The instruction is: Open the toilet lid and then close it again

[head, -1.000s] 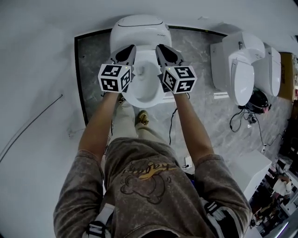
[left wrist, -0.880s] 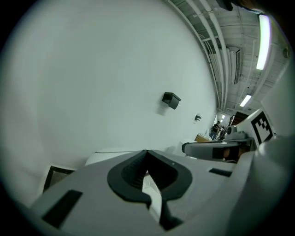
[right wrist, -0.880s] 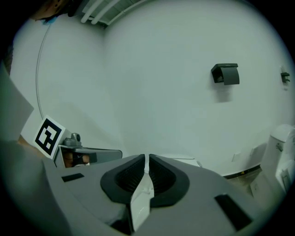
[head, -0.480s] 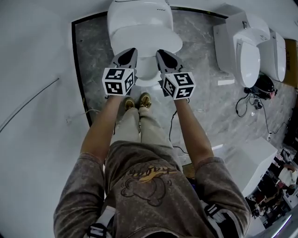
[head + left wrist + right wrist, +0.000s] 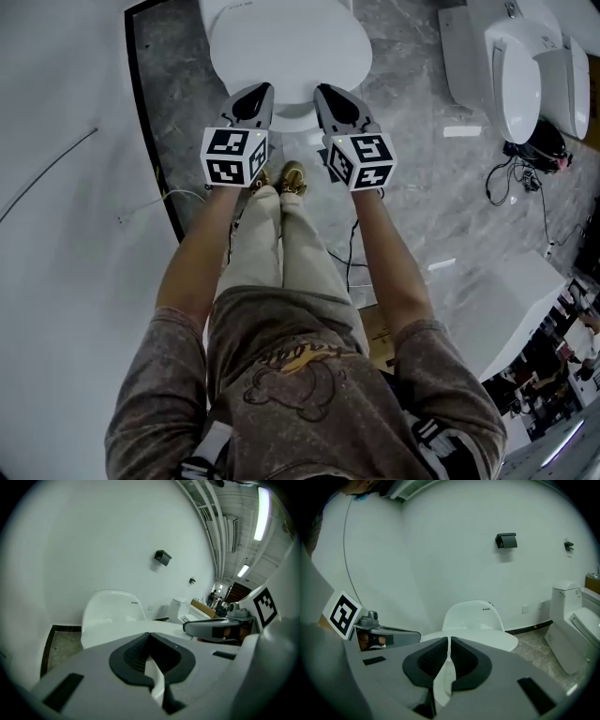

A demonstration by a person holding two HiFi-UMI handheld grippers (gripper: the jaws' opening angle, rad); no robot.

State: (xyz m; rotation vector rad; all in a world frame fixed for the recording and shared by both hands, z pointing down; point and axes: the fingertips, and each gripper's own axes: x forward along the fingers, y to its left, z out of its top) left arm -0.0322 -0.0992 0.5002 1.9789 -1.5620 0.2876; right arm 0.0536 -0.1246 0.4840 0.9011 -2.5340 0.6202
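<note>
Head view crops the lowered toilet lid [image 5: 286, 42]; left gripper [image 5: 260, 91] and right gripper [image 5: 323, 92] are closed, empty.

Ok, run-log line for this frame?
toilet lid: down | left tool: shut, empty, over lid's front edge | right tool: shut, empty, over lid's front edge

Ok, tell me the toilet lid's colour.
Plain white; the toilet lid shows best in the head view.
</note>
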